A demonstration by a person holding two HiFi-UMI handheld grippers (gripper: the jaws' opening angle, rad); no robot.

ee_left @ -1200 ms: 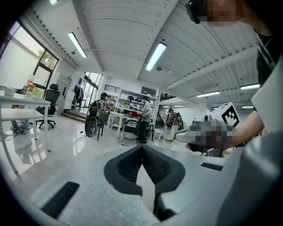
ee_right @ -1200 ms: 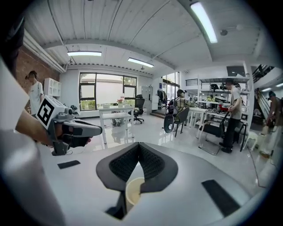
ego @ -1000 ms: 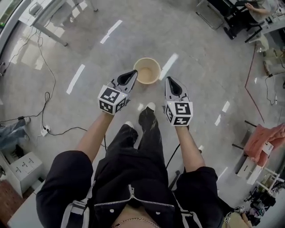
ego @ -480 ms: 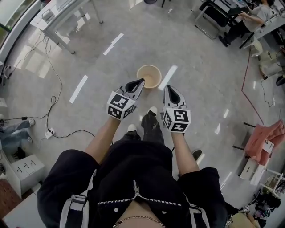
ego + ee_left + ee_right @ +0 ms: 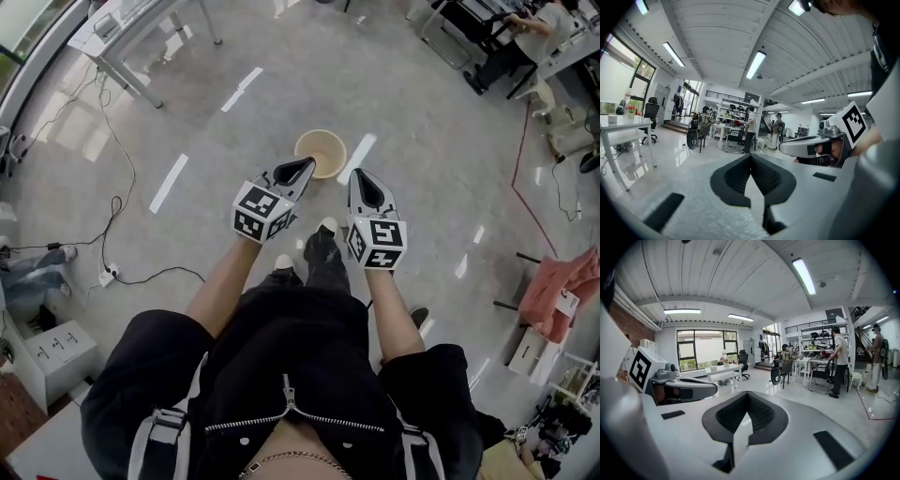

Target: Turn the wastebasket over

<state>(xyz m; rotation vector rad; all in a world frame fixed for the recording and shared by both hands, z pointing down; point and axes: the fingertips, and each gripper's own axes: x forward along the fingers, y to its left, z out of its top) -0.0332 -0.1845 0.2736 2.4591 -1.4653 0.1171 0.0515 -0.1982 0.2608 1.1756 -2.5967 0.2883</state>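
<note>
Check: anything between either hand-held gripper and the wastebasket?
Nothing visible. The wastebasket stands upright on the floor, just ahead of the left hand-held gripper and the right hand-held gripper, both shut and empty.

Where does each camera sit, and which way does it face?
Head view: on the person's head, facing steeply down at floor, wastebasket, arms, legs, left gripper, right gripper.
Left gripper view: on the left gripper, facing across the room over its shut jaws; right gripper at right.
Right gripper view: same from the right gripper; left gripper at left.
Shared: each gripper view shows the other gripper.
</note>
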